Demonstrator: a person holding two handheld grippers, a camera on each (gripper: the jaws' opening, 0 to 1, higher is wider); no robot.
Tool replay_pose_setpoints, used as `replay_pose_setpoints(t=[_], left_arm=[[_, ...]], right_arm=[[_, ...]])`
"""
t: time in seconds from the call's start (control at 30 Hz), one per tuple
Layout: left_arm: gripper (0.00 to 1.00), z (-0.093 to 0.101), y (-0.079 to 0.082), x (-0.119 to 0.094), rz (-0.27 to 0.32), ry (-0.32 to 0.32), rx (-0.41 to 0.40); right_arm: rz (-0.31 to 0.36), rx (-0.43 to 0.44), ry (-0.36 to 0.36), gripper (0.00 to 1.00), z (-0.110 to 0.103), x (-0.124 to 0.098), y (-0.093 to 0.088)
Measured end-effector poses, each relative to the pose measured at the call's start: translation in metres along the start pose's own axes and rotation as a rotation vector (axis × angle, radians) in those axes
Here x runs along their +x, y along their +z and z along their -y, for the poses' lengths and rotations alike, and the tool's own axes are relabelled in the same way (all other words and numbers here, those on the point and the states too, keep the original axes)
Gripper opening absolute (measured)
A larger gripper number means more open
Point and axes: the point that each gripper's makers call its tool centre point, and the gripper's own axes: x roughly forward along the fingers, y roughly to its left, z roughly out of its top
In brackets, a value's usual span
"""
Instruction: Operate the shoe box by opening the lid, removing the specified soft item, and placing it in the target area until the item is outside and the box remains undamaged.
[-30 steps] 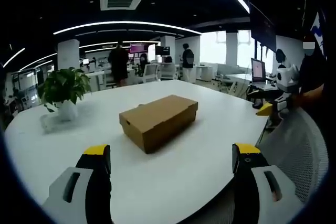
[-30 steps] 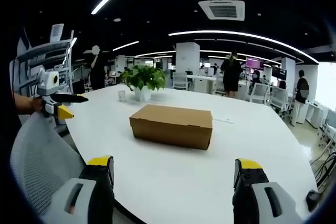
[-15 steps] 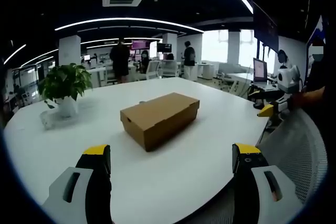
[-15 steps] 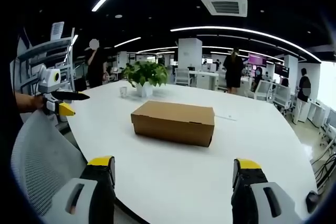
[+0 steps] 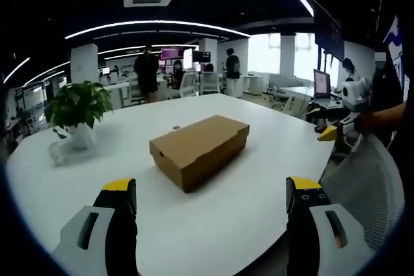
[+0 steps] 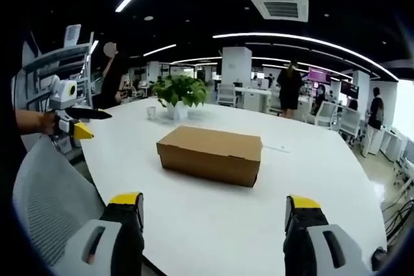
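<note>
Cardboard shoe box (image 5: 199, 149), lid closed, well beyond wide-spread left gripper (image 5: 212, 201).

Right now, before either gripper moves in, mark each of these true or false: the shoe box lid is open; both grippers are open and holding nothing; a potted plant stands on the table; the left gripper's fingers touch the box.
1. The shoe box lid is open. False: the lid is shut flat on the box.
2. The left gripper and the right gripper are open and hold nothing. True.
3. A potted plant stands on the white table. True.
4. The left gripper's fingers touch the box. False: bare table lies between them and the box.
</note>
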Motion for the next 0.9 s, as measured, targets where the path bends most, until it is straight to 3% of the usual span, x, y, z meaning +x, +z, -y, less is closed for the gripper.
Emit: replay_pose_setpoints(t=[0.27,0.63,0.9], left_arm=[[1.00,-0.006,0.004,0.021,-0.017,-0.016,-0.002],[1.00,-0.015,0.015,0.053,0.004,-0.009,-0.035],[1.00,-0.024,0.012,0.075,-0.013,-0.012,-0.035]], right_arm=[[-0.007,-0.019,0.011,0.89,0.015,0.011,0.004],[-0.023,-0.026,0.026,0.88,0.035,0.033,0.003],[-0.039,-0.060,0.050,0.87,0.045,0.051,0.004]])
